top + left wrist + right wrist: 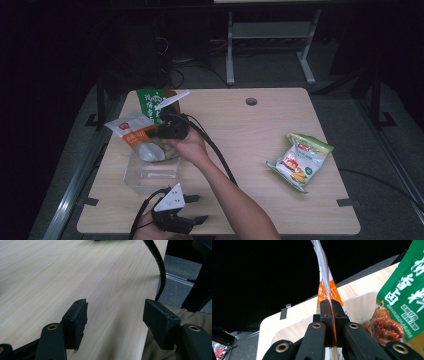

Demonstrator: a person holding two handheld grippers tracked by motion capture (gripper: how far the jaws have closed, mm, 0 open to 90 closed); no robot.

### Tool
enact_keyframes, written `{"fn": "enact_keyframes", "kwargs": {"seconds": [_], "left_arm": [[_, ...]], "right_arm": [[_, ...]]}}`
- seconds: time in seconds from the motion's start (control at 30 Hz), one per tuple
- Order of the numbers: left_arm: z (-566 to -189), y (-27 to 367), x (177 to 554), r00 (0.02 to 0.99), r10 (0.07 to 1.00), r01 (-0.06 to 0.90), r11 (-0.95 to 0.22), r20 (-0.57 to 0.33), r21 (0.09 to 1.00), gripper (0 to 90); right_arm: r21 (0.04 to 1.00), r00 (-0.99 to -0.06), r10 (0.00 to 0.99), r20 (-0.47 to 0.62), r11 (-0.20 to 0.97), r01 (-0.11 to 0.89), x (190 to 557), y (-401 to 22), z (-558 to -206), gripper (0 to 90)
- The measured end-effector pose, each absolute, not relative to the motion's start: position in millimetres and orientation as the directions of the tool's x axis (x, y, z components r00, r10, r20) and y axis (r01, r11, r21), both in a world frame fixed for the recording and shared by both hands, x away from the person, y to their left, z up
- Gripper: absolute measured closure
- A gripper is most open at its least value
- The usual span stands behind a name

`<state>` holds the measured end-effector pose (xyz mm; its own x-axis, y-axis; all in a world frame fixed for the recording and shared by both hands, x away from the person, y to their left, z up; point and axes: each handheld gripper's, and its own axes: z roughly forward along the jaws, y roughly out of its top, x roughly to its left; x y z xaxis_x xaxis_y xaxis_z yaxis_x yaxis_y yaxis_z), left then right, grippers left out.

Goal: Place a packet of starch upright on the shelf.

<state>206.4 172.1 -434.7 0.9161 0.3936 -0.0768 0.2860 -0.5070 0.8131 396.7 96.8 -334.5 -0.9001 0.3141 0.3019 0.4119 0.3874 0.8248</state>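
Nearest the high camera, the left claw [192, 209] rested wide and empty at the wooden surface's [260, 140] front edge. Beyond it, the right claw [159, 133] pinched an orange-and-white snack packet [132, 131] above a clear plastic box [150, 172], a green packet [152, 106] just behind. A corn snack bag [300, 160] lay well apart. Left claw's view: jaws apart over bare surface [75, 272]. Right claw's view: jaws clamped on the packet's [327, 290] edge.

Both grippers are matte black; the left gripper [115, 315] has blocky jaws with worn, chipped edges on arms fixed by brass rivets, the right gripper [331, 312] the same, each with a pale three-cornered plate on top and a thick black cable; forearms bare
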Motion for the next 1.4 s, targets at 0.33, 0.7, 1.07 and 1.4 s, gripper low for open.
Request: {"fn": "enact_keyframes", "kwargs": {"seconds": [0.33,0.7,1.07,1.4], "left_arm": [[-436,172,206,0.914,0.398,0.285,-0.502,-0.074,0.816,35.7],[-438,169,205,0.916,0.398,0.273,-0.516,-0.055,0.812,35.8],[-439,168,206,0.913,0.407,0.266,-0.532,-0.032,0.804,35.8],[-440,170,208,0.907,0.417,0.292,-0.518,-0.060,0.804,35.7]], "right_arm": [[0.809,-0.868,0.338,0.363,0.348,0.474,405,97,-368,89.9],[0.805,-0.888,0.365,0.280,0.415,0.424,400,87,-367,83.2],[0.793,-0.893,0.364,0.266,0.444,0.417,398,66,-371,88.9],[0.813,-0.905,0.337,0.261,0.429,0.394,394,58,-367,80.4]]}}
